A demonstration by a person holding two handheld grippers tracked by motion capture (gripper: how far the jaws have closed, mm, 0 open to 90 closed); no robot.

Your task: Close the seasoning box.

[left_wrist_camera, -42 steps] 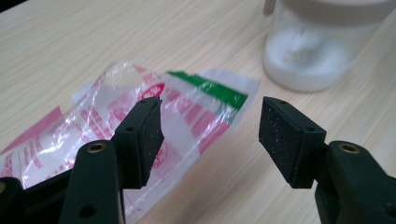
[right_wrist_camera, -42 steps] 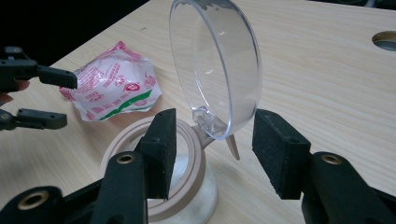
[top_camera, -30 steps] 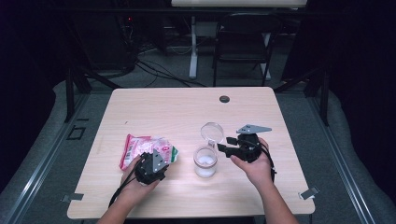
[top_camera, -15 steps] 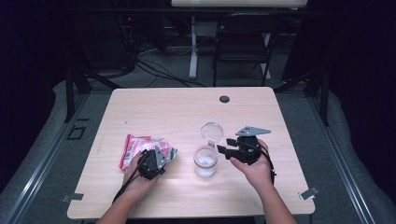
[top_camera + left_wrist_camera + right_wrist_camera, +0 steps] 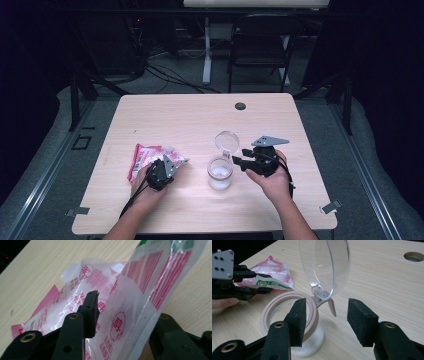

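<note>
The left gripper [image 5: 120, 315] has just been closing its jaws, and the pink-and-white plastic bag [image 5: 130, 290] stands between them: one pad lies against the film while the other jaw sits behind the bag's edge, so whether both pads press on it yet cannot be told. In the high view the bag [image 5: 150, 156] lies on the table [image 5: 190, 115] with this gripper [image 5: 162, 172] at its near right end, a little closer in on it than a second ago. The right gripper [image 5: 325, 320] holds its jaws well apart beside the rim of the glass jar [image 5: 294, 322], gripping nothing; the clear hinged lid [image 5: 324, 265] stands open. That gripper [image 5: 239, 161] and the jar [image 5: 220, 172] sit where they were.
</note>
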